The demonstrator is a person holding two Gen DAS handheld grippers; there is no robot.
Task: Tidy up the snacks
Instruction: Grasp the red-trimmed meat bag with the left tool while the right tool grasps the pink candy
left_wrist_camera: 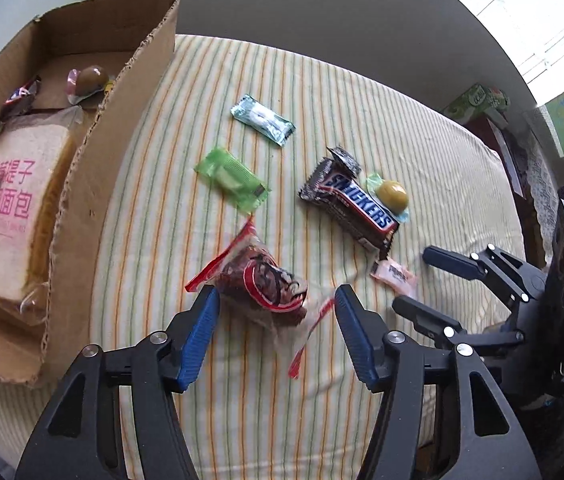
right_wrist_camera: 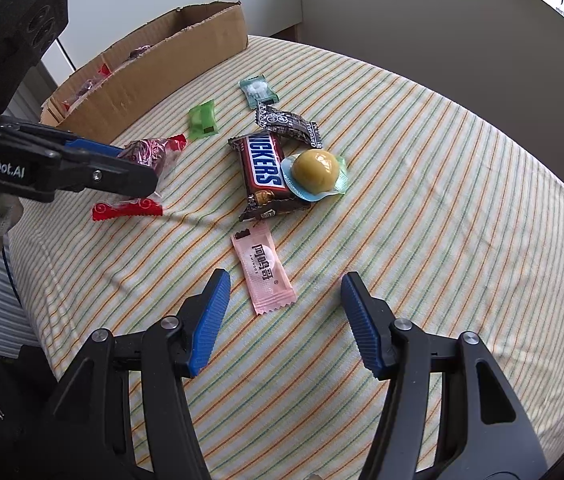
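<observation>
1. Left tool point(left_wrist_camera: 273, 304) spread about halfway, its blue pads astride the red-ended candy point(left_wrist_camera: 261, 284) on the striped surface point(left_wrist_camera: 422, 128), not pressing it.
2. Cardboard box point(left_wrist_camera: 81, 168) at far left holds packaged bread point(left_wrist_camera: 13, 208).
3. Snickers bar point(right_wrist_camera: 261, 168) mid-surface, touching a yellow jelly cup point(right_wrist_camera: 316, 170).
4. Right tool point(right_wrist_camera: 286, 308) half open, empty, pink sachet point(right_wrist_camera: 263, 268) between its tips.

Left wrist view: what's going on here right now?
A person with a claw in each hand is sorting snacks on a striped cloth into a cardboard box. The left claw straddles a red-wrapped snack, jaws apart, the near pad beside the wrapper. The right claw hangs open over a pink packet. A Snickers bar and other sweets remain on the cloth.
</observation>
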